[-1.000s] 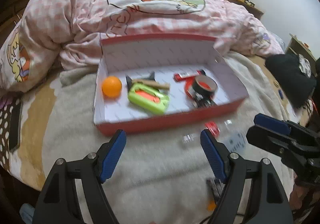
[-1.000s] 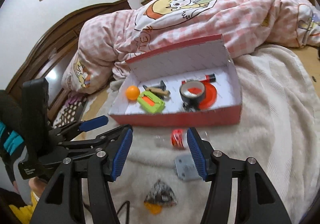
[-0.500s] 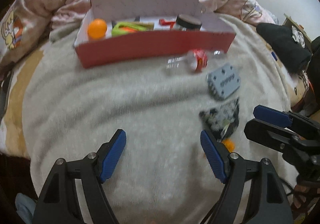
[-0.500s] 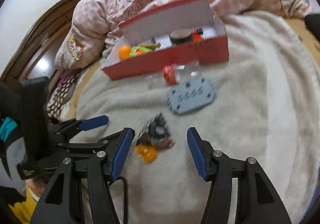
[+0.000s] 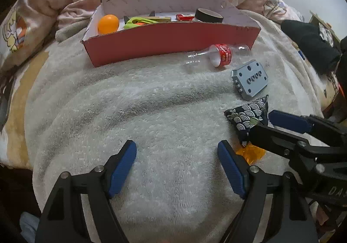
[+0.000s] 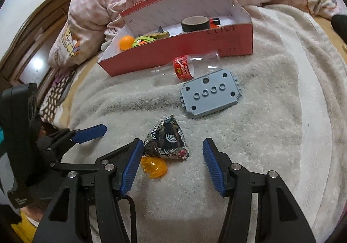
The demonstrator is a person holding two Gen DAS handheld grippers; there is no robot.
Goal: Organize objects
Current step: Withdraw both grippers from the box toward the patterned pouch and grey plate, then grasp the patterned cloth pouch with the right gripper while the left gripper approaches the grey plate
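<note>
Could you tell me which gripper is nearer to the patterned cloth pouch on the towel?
Right. The right gripper has its open jaws around the patterned pouch; the left gripper hovers open over bare towel off to its side.

The left gripper (image 5: 176, 164) sits at the bottom middle of the left wrist view. Its two blue fingers (image 5: 122, 166) are spread wide apart, and nothing is between them. The right gripper (image 6: 171, 164) sits at the bottom middle of the right wrist view. Its blue fingers (image 6: 131, 164) are spread wide too, and they hold nothing. Each gripper pokes into the other one's view from the side, low down. The two are close together, side by side.
</note>
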